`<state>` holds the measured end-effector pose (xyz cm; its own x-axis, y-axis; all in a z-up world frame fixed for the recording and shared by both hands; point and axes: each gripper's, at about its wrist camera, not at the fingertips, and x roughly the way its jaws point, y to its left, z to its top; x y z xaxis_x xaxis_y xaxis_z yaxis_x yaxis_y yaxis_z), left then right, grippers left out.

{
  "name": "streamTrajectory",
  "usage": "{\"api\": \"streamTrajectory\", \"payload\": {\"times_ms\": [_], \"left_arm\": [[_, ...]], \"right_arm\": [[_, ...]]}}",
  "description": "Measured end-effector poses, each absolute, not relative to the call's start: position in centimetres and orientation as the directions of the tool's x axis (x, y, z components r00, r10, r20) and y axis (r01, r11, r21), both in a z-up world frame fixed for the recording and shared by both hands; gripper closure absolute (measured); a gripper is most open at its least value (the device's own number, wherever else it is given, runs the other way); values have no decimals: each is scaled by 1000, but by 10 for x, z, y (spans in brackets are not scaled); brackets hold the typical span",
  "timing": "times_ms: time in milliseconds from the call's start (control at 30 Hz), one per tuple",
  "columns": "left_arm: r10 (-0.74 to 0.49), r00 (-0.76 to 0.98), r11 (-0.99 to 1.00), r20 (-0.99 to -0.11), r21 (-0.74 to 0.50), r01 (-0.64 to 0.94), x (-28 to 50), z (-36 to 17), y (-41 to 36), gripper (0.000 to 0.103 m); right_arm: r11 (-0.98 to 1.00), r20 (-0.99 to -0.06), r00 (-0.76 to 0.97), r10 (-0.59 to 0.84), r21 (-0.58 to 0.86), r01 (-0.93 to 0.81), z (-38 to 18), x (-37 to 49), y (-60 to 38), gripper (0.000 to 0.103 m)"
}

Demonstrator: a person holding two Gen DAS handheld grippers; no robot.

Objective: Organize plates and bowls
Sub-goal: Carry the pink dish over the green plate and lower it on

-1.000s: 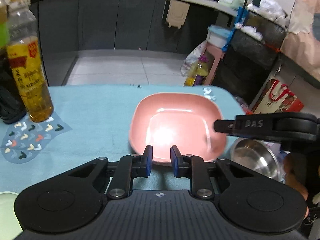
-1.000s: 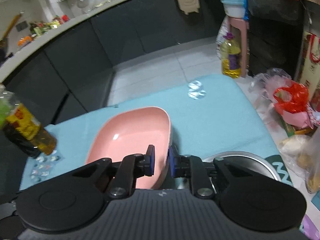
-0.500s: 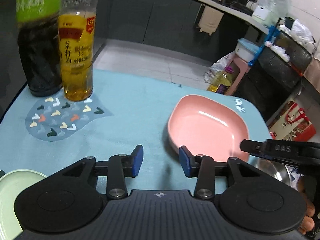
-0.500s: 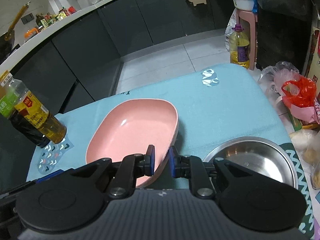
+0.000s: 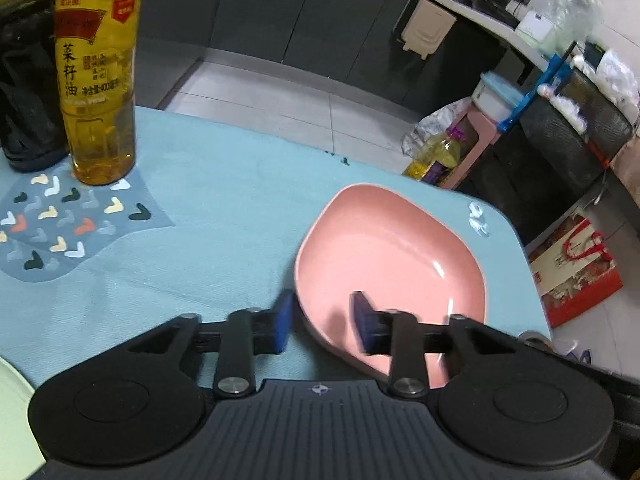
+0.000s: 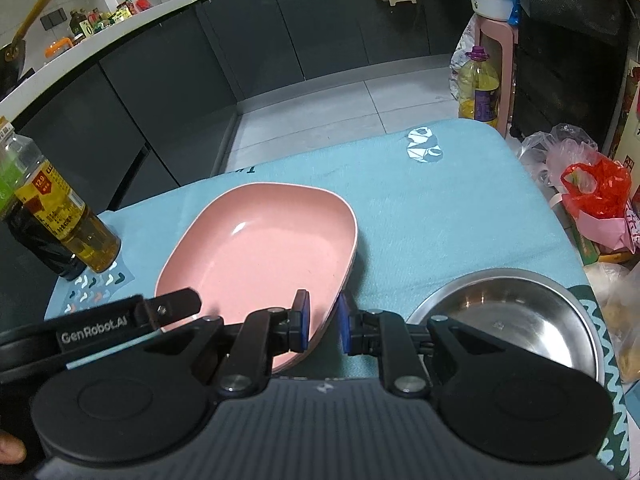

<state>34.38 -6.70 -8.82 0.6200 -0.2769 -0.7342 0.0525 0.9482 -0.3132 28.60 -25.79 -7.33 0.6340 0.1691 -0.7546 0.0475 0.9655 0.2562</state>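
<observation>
A pink plate (image 5: 388, 264) with rounded corners lies on the light blue tablecloth (image 5: 224, 216). My left gripper (image 5: 322, 324) straddles its near left rim. Its blue pads (image 5: 283, 320) look blurred as the jaws are closing, and a small gap to the rim still shows. In the right wrist view, my right gripper (image 6: 322, 322) is shut on the near right rim of the pink plate (image 6: 260, 248). One finger of the left gripper (image 6: 172, 306) reaches over the plate's near left edge there. A steel bowl (image 6: 508, 320) sits just right of the right gripper.
An oil bottle (image 5: 96, 92) and a dark bottle (image 5: 28, 100) stand at the far left, by a patterned mat (image 5: 60, 220). The rim of a pale green plate (image 5: 12, 408) shows at the near left. Bags (image 6: 592, 204) and floor clutter lie past the table's right edge.
My left gripper let go of the plate's near edge, opened wide, swung left, then came down over the plate's left rim with jaws narrowing. The right gripper kept its grip.
</observation>
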Motion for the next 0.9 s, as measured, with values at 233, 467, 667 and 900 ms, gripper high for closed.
{"api": "streamTrajectory", "payload": {"times_ms": [233, 467, 667, 900], "left_arm": [[-269, 648, 955, -712, -283, 86, 319, -73, -56, 85], [-248, 708, 961, -661, -262, 92, 275, -47, -25, 84], [-232, 753, 957, -616, -282, 64, 231, -35, 11, 83], [-180, 791, 964, -584, -263, 24, 188, -30, 54, 83]], "right_arm": [[965, -734, 654, 184, 262, 23, -64, 279, -252, 99], [962, -686, 685, 245, 260, -84, -44, 256, -228, 99], [958, -667, 689, 284, 229, -174, -35, 234, -198, 99], [931, -678, 639, 364, 254, -261, -29, 213, -161, 99]]}}
